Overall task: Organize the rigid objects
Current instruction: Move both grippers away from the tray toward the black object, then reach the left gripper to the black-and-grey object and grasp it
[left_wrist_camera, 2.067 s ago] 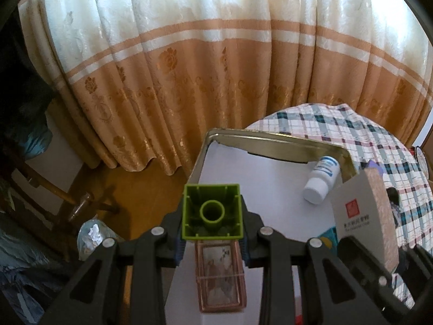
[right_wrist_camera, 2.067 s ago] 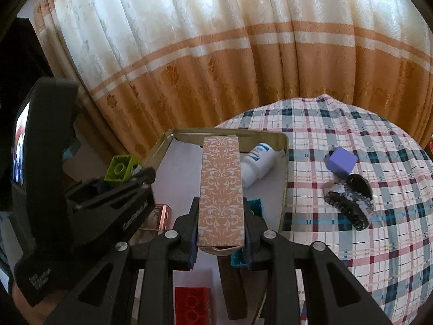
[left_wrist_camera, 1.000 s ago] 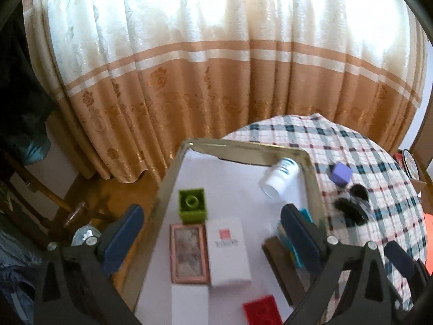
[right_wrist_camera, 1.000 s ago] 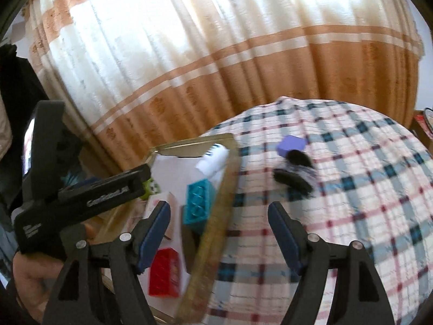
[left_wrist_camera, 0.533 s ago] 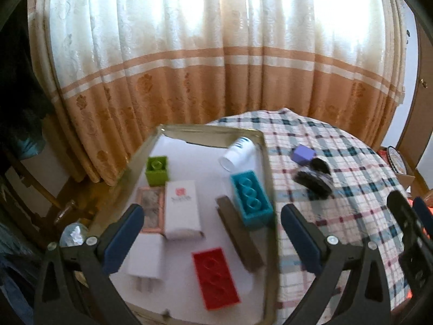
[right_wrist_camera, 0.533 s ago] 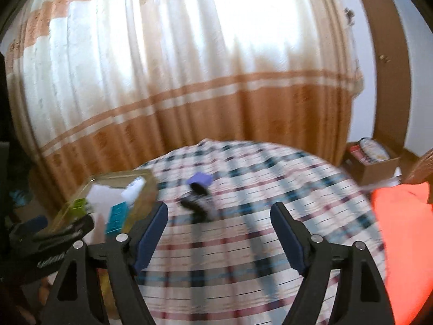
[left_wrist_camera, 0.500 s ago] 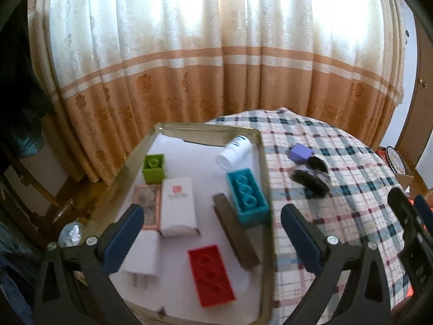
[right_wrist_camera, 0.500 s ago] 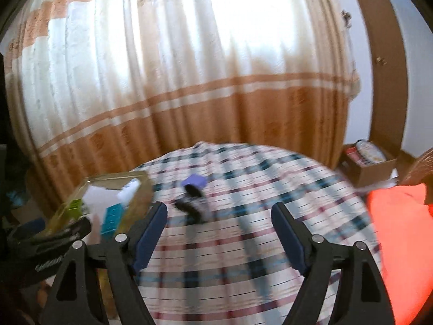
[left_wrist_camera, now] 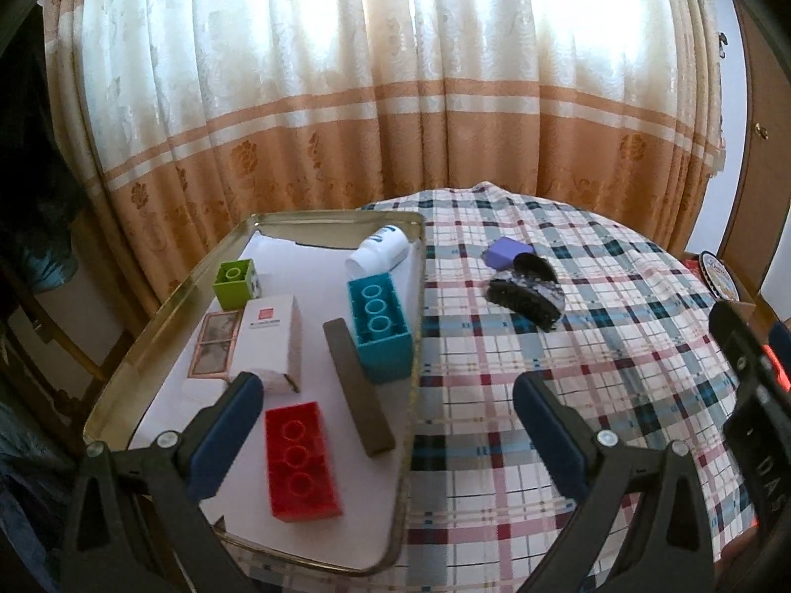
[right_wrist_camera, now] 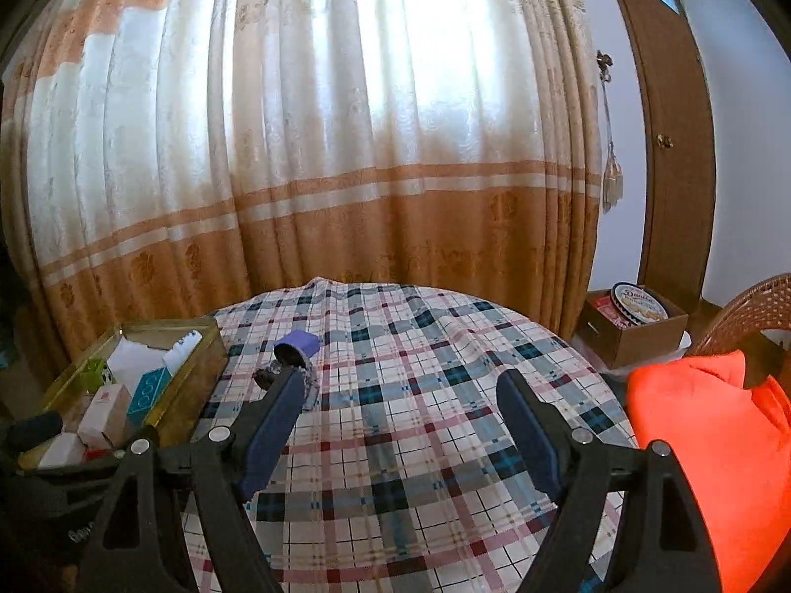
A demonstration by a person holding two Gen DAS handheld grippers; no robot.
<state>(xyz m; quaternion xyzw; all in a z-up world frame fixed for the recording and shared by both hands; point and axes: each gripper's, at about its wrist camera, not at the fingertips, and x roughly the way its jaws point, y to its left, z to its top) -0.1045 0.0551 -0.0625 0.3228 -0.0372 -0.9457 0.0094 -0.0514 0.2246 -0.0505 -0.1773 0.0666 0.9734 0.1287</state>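
Plaid tablecloth (left_wrist_camera: 568, 370) under orange-banded curtains; gold tray (left_wrist_camera: 148, 331) at our 9 o'clock already holds blocks, boxes and a bottle. We see two strays left on the cloth at 12–1 o'clock: purple block (left_wrist_camera: 506, 253) touching black hair clip (left_wrist_camera: 526, 291). Left gripper (left_wrist_camera: 388, 420) and right gripper (right_wrist_camera: 400, 420) both gape wide, empty. Block looks light and stiff, so we'd pinch its flat sides; clip looks glossy, springy, likely slippery, so we'd grab across its spine.

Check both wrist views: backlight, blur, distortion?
Left wrist: curtain blown out by backlight, tray contents evenly lit and sharp, fisheye bends the frame edges. Right wrist: same glare on curtain, slight blur on the tablecloth, dark vignette in the corners, hair clip dim.
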